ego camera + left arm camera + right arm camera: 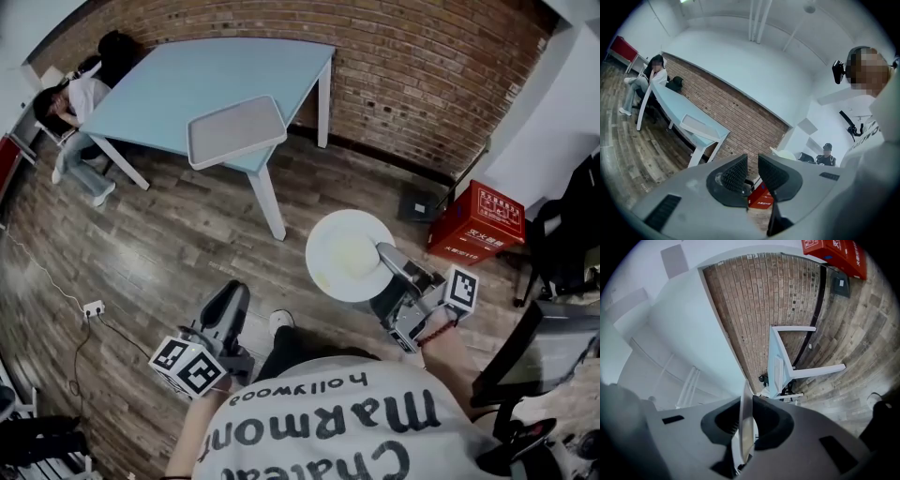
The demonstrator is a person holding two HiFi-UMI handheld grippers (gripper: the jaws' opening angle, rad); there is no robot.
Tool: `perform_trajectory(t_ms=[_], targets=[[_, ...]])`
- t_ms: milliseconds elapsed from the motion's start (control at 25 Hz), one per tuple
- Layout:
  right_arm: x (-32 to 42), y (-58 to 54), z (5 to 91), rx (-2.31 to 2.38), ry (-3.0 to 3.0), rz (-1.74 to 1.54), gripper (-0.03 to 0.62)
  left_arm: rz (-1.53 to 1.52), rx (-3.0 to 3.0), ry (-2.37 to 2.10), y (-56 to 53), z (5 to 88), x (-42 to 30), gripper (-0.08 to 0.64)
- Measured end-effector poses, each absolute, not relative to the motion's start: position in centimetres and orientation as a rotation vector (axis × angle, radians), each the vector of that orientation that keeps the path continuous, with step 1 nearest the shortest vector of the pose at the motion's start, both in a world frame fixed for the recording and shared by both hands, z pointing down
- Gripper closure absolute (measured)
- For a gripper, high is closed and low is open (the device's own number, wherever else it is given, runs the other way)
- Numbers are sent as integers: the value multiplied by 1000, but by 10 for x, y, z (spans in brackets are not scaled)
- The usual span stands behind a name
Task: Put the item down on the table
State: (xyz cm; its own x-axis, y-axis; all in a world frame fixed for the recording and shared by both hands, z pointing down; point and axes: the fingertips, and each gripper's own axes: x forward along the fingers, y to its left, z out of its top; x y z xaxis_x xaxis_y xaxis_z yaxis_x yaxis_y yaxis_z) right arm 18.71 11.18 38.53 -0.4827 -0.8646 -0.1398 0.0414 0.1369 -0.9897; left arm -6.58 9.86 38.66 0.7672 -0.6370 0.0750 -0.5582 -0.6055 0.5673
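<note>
Nearest the camera, the right gripper (392,258) is clamped on the right-hand rim of a white plate (345,253) and carries it level above the wood floor (187,244). The right gripper view shows the rim edge-on, pinched between the two jaws. The left gripper (230,302), low at the left, holds nothing; its jaws stand a narrow gap apart with only the room showing between them. A red box (478,223) sits on the floor to the right of the plate. Farther off stands the light-blue table (178,80), with a grey tray (236,131) overhanging its near corner. A brick wall (422,84) runs behind it, and a seated person (67,101) is at its far left end.

The task looks barely begun. The plate is in the air, well apart from the table, and has yet to be carried across, set down and let go.

Count: one plate, one table, one tray, one red box, two grippers.
</note>
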Motion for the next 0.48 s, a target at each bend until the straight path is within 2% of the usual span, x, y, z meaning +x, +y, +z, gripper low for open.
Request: perform_trajectory(t_ms=[480], targets=[[139,11,383,-861,1602,-1461,548,-167,2428,-853,1,379,-115,499]])
